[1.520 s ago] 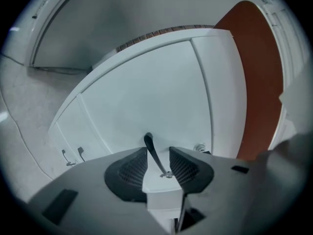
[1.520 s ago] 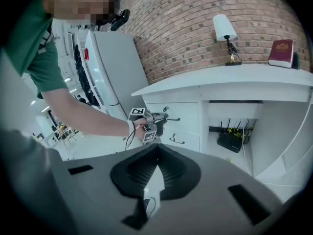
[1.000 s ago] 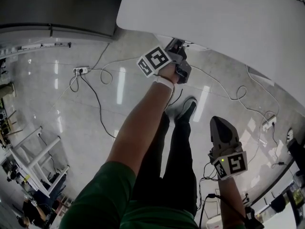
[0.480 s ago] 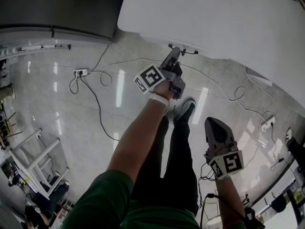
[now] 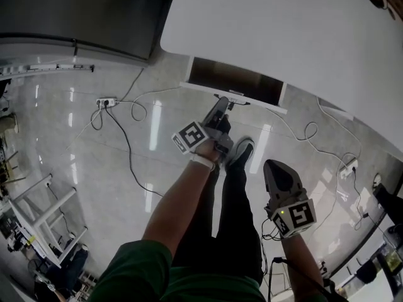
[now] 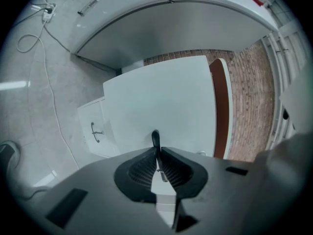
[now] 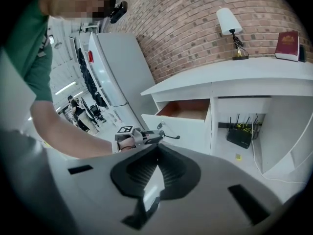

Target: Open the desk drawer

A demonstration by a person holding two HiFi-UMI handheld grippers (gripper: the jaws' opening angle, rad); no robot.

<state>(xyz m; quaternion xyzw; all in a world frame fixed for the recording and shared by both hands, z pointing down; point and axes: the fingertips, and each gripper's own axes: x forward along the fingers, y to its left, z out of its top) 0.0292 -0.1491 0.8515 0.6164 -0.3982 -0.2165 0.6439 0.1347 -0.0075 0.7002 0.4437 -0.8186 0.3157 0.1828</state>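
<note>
White drawer (image 5: 233,80) stands partly out under the worktop's (image 5: 283,30) front edge, with the left tongs (image 5: 221,104) clamped on its thin handle (image 6: 155,138). Right tongs (image 5: 280,176) are closed and empty. A skewed pull would likely let the handle slip free.

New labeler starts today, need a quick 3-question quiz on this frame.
1. True or false: the desk drawer stands open.
2. What is the left gripper shut on? A) a mug B) the drawer handle C) nothing
3. Fill in: the right gripper holds ____.
Key: 1 true; 2 B; 3 nothing.
</note>
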